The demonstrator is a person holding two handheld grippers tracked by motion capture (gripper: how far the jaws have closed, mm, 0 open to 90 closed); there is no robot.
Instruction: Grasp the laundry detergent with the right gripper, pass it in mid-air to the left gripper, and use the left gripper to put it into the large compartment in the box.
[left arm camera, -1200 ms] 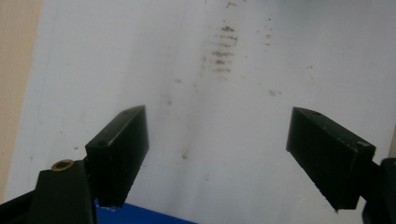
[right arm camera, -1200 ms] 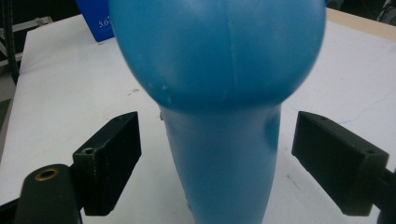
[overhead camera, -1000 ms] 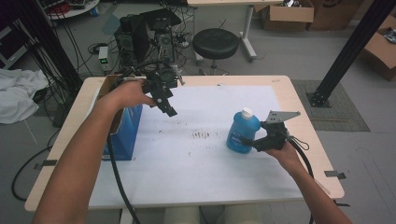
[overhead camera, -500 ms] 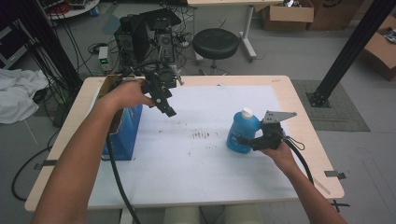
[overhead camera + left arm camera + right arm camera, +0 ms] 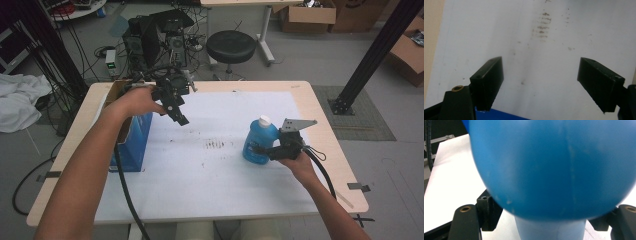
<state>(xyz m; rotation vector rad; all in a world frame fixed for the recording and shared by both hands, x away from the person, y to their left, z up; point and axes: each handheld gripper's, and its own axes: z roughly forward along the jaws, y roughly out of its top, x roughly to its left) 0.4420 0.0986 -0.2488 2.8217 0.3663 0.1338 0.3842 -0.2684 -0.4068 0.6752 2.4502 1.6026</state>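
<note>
the right gripper (image 5: 261,149) sits near the bench's right edge, jaws just closed in around the blue bottle (image 5: 260,142). in its own view the bottle (image 5: 554,167) hides both pads, so actual contact is hard to tell. the left gripper (image 5: 179,114), jaws wide apart and holding nothing, hangs over the white mat (image 5: 215,175) beside the blue box (image 5: 134,142) at the left edge.

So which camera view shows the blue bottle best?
The high view: the whole blue bottle with its white cap stands on the table, the right hand-held gripper at its side. The right gripper view gives a blurred close-up of its blue body.
</note>
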